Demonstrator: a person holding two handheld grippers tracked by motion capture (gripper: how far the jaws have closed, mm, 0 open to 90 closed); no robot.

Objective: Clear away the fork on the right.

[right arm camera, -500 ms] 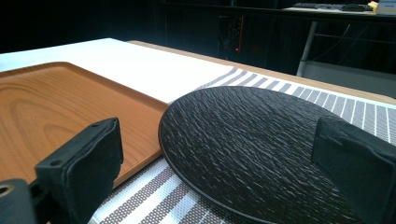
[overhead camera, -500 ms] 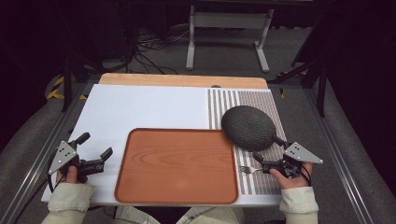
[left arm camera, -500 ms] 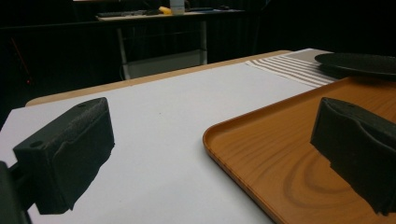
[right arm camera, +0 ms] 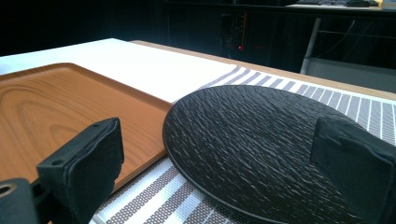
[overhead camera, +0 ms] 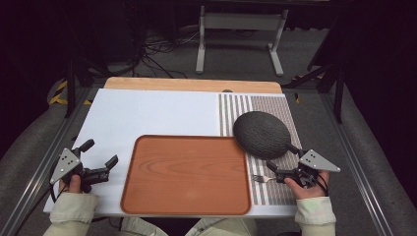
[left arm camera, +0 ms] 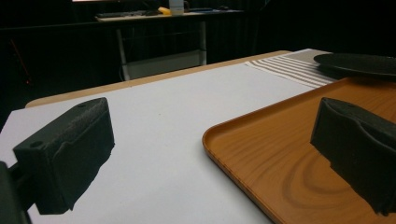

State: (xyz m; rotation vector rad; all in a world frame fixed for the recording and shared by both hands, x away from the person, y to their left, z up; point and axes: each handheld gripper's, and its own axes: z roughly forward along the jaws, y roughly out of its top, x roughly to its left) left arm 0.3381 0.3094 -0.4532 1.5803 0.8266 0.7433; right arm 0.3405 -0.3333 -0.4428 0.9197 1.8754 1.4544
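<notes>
Both pairs of fingers stand spread with nothing between them: the right gripper [overhead camera: 281,163] sits at the near right of the table [overhead camera: 147,113], aimed at the black plate [overhead camera: 261,134], and the left gripper [overhead camera: 100,158] rests at the near left, pointing toward the wooden tray [overhead camera: 189,174].

The step in hand looks like the approach to the plate, which lies on the striped placemat [overhead camera: 275,105] at the right, its left edge overlapping the tray's right rim (from the right gripper view it seems to rest on that rim, though I cannot be sure). Next, I judge, the right gripper must come forward and low so one jaw slides under the plate's near edge and the other over it; the thin, rough rim gives little to bite on.

Around it: the tray, large and bare, fills the near middle. A small fork [overhead camera: 259,178] lies on the placemat just left of the right gripper, close enough to be knocked by the advancing jaw.
</notes>
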